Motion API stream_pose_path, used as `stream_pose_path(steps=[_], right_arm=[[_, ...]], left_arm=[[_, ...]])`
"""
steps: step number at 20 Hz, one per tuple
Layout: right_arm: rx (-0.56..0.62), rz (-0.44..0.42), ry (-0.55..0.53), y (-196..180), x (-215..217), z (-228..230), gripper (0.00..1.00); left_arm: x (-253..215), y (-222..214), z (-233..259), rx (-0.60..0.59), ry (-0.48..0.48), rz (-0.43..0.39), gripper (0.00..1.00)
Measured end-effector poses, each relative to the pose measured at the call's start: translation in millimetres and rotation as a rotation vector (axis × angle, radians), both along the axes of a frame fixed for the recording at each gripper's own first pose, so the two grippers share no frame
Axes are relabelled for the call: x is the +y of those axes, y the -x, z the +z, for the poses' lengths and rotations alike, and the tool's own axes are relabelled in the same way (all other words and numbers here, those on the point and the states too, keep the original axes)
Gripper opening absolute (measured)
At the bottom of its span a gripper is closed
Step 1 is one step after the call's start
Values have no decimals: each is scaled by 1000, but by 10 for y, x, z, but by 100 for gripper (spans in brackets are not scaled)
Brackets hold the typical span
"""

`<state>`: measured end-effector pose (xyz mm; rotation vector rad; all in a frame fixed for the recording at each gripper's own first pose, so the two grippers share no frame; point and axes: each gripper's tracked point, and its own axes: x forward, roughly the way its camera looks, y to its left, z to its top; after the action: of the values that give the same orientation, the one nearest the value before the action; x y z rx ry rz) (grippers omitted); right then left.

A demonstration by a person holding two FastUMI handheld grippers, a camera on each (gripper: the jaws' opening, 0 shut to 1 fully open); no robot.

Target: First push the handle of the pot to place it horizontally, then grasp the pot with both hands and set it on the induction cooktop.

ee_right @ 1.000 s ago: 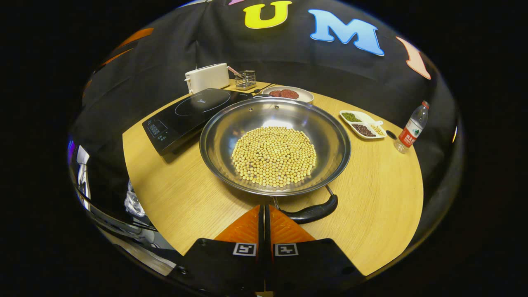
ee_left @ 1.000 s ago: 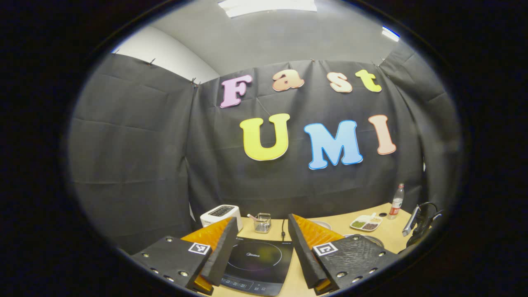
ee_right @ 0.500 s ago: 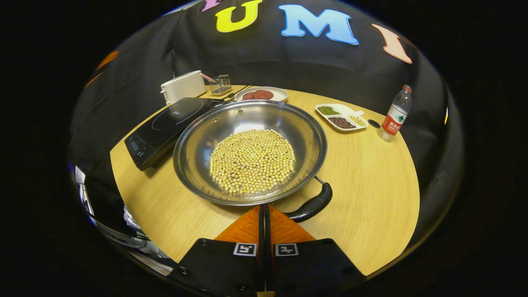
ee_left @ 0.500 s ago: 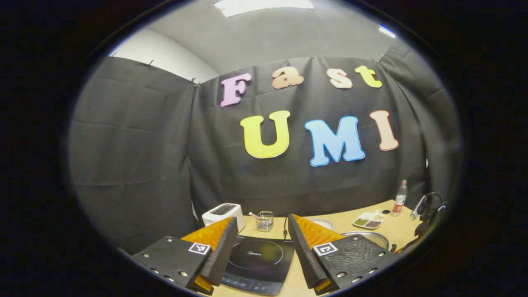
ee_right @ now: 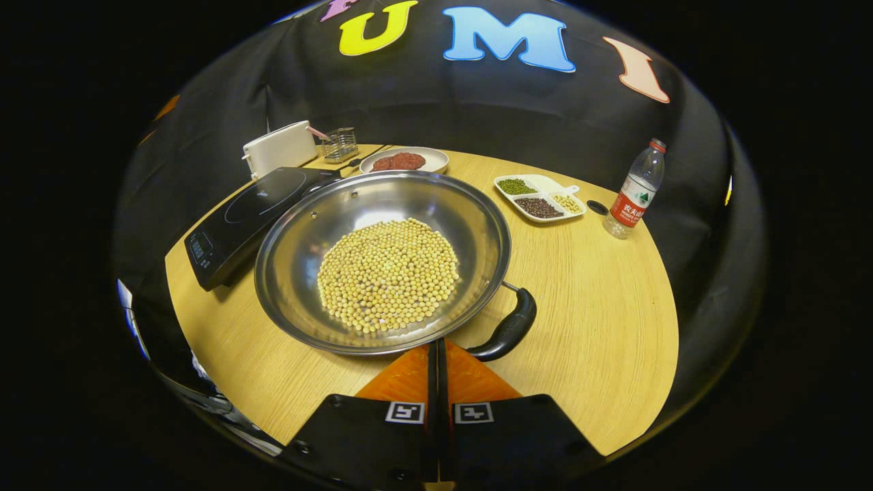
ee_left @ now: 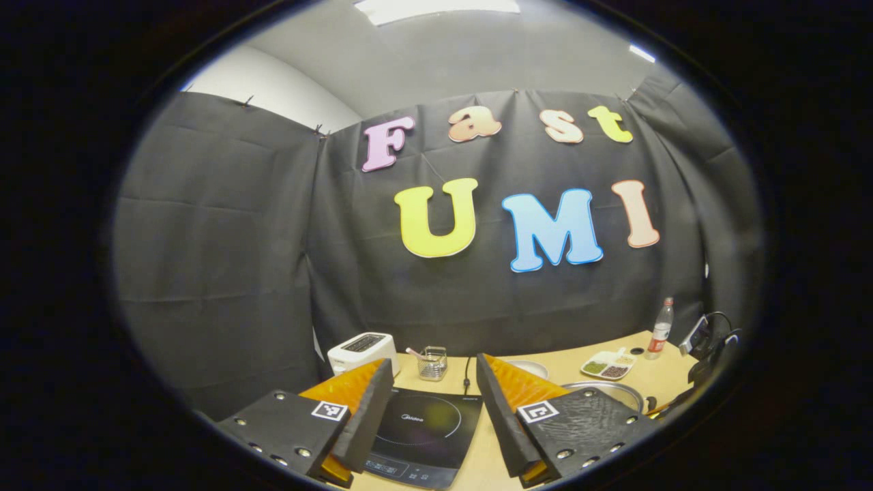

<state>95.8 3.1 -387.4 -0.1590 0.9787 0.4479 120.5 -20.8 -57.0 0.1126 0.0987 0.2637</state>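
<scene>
Bench (ee_right: 586,327) carrying pot (ee_right: 382,262) beside cooktop (ee_right: 249,211), unlifted; right claw (ee_right: 436,351) pressed together, nudging handle (ee_right: 508,329); left claw (ee_left: 433,416) gaping wide.

induction cooktop (ee_left: 421,428): small brand word printed near ring centre, too small to read | control panel digits: illegible | bottle (ee_right: 633,190): red label, print not legible | square coded markers on left gripper (ee_left: 430,414) and right gripper (ee_right: 436,354): pattern only, no text
</scene>
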Motion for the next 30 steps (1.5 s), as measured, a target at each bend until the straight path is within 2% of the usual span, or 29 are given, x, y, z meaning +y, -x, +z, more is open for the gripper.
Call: stream_pose_path(steps=[13, 15, 17, 18, 19, 20, 21, 22, 23, 24, 26, 29, 30], right_arm=[[-31, -126, 23, -508, -265, -91, 2], [-88, -150, 21, -566, -310, 61, 0], [-147, -179, -17, -584, -323, 284, 2], [-178, -194, -43, -611, -313, 358, 7], [-203, -209, -70, -621, -293, 471, 40], [-224, -226, -92, -641, -284, 553, 56], [-237, -245, -100, -651, -297, 612, 82], [-249, -261, -105, -661, -301, 654, 96], [-265, -272, -108, -681, -291, 720, 98], [-278, -276, -113, -702, -273, 775, 98], [-305, -283, -125, -742, -238, 875, 98], [-316, -286, -121, -807, -208, 877, 98], [-313, -286, -119, -817, -197, 860, 98]], left_arm=[[-16, -113, -222, 46, 16, 20, 71], [-37, -151, -321, 57, 30, 5, 71], [-69, -224, -438, 69, 65, -19, 72], [-91, -262, -518, 78, 90, -34, 72], [-109, -308, -600, 88, 115, -47, 72], [-132, -358, -680, 99, 138, -61, 72], [-162, -407, -772, 107, 157, -79, 72], [-200, -465, -870, 122, 167, -101, 72], [-226, -525, -981, 142, 168, -121, 75], [-254, -587, -1110, 166, 165, -141, 72], [-316, -720, -1308, 200, 169, -180, 72], [-381, -894, -1627, 259, 219, -209, 75], [-390, -941, -1707, 273, 231, -214, 72]])
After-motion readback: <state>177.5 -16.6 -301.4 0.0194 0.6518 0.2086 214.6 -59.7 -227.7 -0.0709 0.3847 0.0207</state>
